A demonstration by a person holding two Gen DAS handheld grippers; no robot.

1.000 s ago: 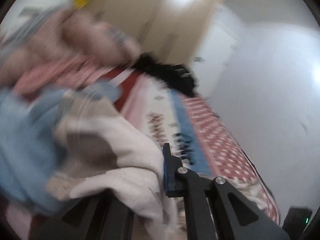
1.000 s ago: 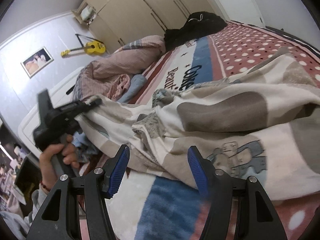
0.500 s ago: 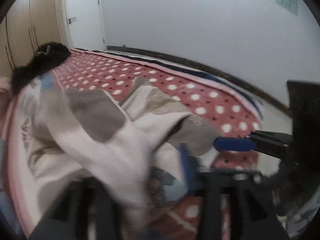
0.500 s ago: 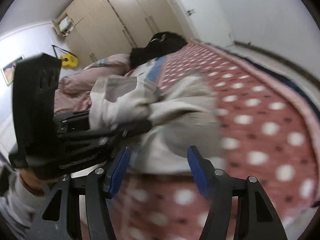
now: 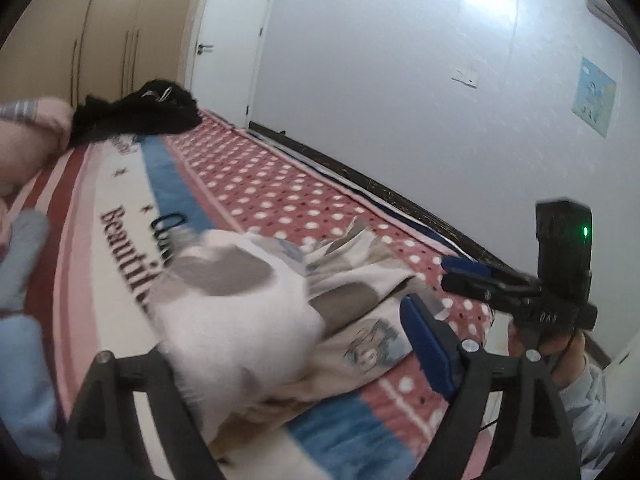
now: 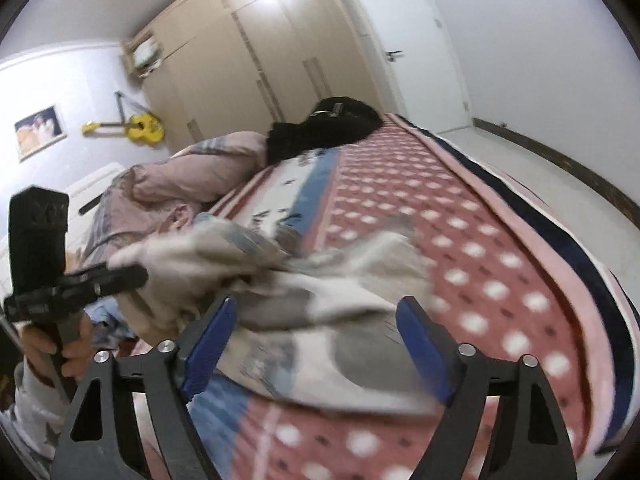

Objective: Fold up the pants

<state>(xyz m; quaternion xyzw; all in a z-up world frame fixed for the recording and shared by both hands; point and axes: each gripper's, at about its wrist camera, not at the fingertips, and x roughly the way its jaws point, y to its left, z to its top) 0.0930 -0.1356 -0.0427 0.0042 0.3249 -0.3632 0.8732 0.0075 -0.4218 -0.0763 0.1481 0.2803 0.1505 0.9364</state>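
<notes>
The pants (image 5: 256,304) are cream with grey patches and a cartoon print. They lie bunched on the bed's blanket (image 5: 256,184) and also show in the right wrist view (image 6: 320,280). My left gripper (image 5: 304,352) has its jaws wide apart, and cloth lies draped between them and hides the left finger's pad. In the right wrist view it (image 6: 132,276) is seen from the side with cloth at its tip. My right gripper (image 6: 316,340) is open and empty just above the pants. It also shows in the left wrist view (image 5: 460,272), to the right of the pants.
The blanket (image 6: 480,220) has red dotted, blue and white lettered bands. A pink duvet (image 6: 180,184) and black clothes (image 6: 324,124) lie at the far end. Light blue cloth (image 5: 20,360) lies at my left. The bed edge and floor (image 6: 560,176) are at the right.
Both grippers swung across the bed with the pants. The pants were lifted and stretched before; now they lie bunched on the blanket, with my left gripper's jaws wide apart around the cloth.
</notes>
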